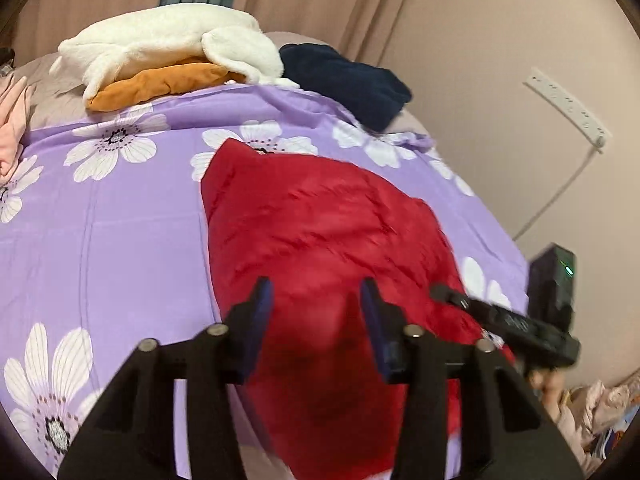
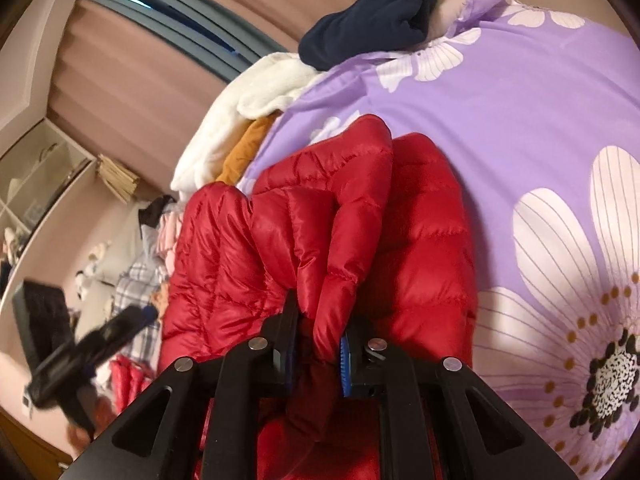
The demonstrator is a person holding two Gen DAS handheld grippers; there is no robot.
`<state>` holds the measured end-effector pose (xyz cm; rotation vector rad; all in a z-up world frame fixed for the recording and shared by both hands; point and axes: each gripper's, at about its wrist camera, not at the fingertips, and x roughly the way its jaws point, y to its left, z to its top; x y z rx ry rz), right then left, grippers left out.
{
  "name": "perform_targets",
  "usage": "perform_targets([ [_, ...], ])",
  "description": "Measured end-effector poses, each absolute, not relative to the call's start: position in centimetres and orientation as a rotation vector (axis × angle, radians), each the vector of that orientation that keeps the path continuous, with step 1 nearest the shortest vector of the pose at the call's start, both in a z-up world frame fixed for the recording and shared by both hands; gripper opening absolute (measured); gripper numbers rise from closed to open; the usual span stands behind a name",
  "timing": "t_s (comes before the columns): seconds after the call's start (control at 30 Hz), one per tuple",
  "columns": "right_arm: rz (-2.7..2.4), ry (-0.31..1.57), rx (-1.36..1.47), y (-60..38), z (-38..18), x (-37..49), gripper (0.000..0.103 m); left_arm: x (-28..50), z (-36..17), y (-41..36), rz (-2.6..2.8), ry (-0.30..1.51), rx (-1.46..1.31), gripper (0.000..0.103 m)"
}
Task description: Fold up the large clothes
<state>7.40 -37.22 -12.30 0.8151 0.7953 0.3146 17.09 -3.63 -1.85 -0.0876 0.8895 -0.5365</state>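
While the right gripper point(image 2: 318, 350) is clenched on a pinched ridge of the red jacket point(image 2: 320, 232), the left gripper point(image 1: 318, 328) hovers just above the same jacket with its fingers point(image 1: 262, 320) apart and nothing between them; red cloth shows through the gap, but the pads do not press on it. The jacket lies on the bed point(image 1: 120, 220), on the purple flowered sheet, and already looks narrowed: in the right wrist view its quilted panels are bunched and lapped over one another, and in the left wrist view it forms a long, roughly rectangular shape running away from the camera. I judge the fold to be partly done, with at least 1 more fold, probably end over end, and a smoothing still to come. The puffy fill will likely spring back unless pressed flat.

Beside the jacket the sheet is bare, so there is room to finish the fold. Farther off, at the far edge of the bed, sit a white fleece point(image 1: 168, 44) on top of an orange garment point(image 1: 160, 84), and a navy garment point(image 1: 348, 80) just beside them; these look folded already, and none touches the jacket. A pink cloth point(image 1: 14, 128) lies at the left edge. Beyond are curtains and a wall with a power strip point(image 1: 568, 108). Nothing blocks either gripper.
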Motion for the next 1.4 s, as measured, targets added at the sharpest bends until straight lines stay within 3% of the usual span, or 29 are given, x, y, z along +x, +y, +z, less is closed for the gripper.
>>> perform_targets([
  [0.1, 0.305, 0.801, 0.814, -37.6, -12.8, 7.1, 0.015, 18.0, -2.0, -4.2, -0.535, 0.884, -0.075, 0.027],
  [0.5, 0.278, 0.817, 0.803, -37.8, -13.4, 6.3, 0.016, 21.4, -6.3, -8.0, -0.495, 0.973, 0.089, 0.029],
  [0.63, 0.199, 0.79, 0.699, -37.5, -11.1, 4.6, 0.023, 21.1, -6.5, -8.6, -0.495, 0.961, 0.129, 0.029],
  [0.97, 0.214, 0.596, 0.418, -34.1, -2.4, 1.0, 0.023, 20.9, -6.4, -8.8, -0.483, 0.951, 0.147, 0.027],
  [1.4, 0.286, 0.804, 0.17, -28.7, -6.5, 0.4, 0.023, 20.7, -6.6, -8.9, -0.481, 0.944, 0.166, 0.027],
])
